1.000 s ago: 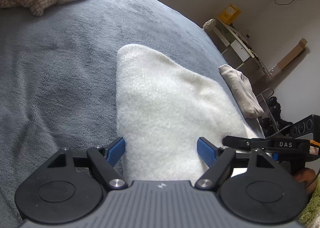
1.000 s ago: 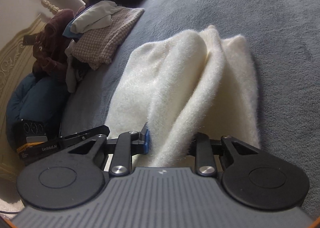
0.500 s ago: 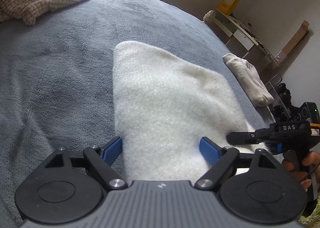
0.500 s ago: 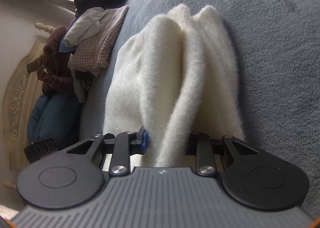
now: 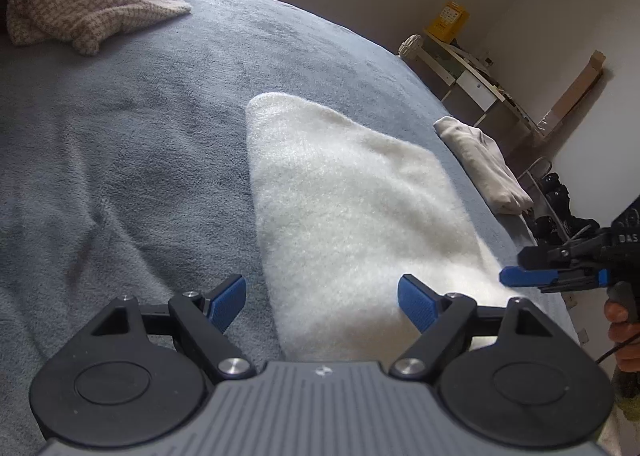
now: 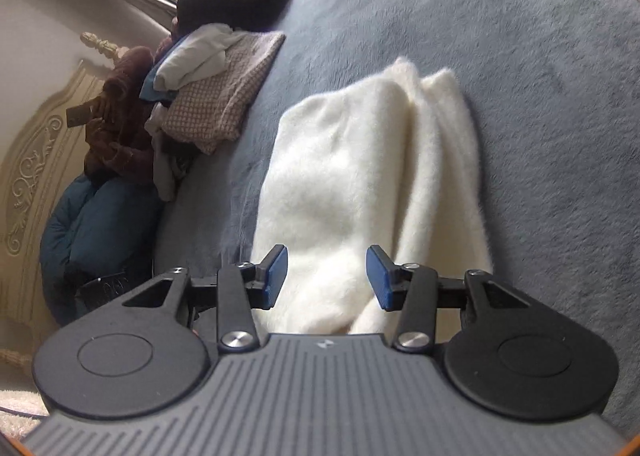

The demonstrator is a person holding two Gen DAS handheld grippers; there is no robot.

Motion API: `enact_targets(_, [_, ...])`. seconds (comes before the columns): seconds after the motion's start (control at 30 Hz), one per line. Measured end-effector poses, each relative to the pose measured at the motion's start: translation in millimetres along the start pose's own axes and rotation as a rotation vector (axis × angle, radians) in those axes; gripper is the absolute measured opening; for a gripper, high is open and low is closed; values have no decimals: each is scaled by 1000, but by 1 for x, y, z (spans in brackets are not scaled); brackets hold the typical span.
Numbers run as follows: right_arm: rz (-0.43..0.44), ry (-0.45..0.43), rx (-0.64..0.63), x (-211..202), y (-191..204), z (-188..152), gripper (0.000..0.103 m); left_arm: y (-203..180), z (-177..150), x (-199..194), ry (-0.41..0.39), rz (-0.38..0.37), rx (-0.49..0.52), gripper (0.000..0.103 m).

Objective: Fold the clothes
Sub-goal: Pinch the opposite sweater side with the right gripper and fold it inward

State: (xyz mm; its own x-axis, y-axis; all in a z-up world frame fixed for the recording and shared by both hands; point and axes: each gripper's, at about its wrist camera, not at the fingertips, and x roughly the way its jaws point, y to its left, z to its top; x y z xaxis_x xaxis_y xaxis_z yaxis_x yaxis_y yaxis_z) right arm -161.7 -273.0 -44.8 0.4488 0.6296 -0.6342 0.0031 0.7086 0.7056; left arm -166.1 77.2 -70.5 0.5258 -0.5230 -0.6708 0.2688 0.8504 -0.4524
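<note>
Jaws spread wide on both left gripper [image 5: 320, 302] and right gripper [image 6: 327, 278], gripping nothing, poised over soft, light, floppy white fleece garment [image 5: 352, 212] — best pinched at corners.

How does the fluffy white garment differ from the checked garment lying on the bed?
The fluffy white garment is plain cream; the checked garment has a brown and cream pattern. The white one lies alone in front of both open grippers; the checked one lies farther off with other clothes piled on it. Both rest on the grey blanket.
</note>
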Motion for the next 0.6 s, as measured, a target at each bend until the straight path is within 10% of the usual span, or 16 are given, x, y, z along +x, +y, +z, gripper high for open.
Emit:
enact_targets(0.23, [-51, 122, -11, 44, 0, -16, 41, -3, -29, -6, 57, 43, 59, 83])
enact_targets(0.37, [-51, 69, -35, 39, 8, -16, 20, 1, -32, 1, 73, 47, 25, 81])
enact_targets(0.6, [-75, 24, -97, 26, 4, -4, 18, 5, -21, 6, 71, 11, -9, 79])
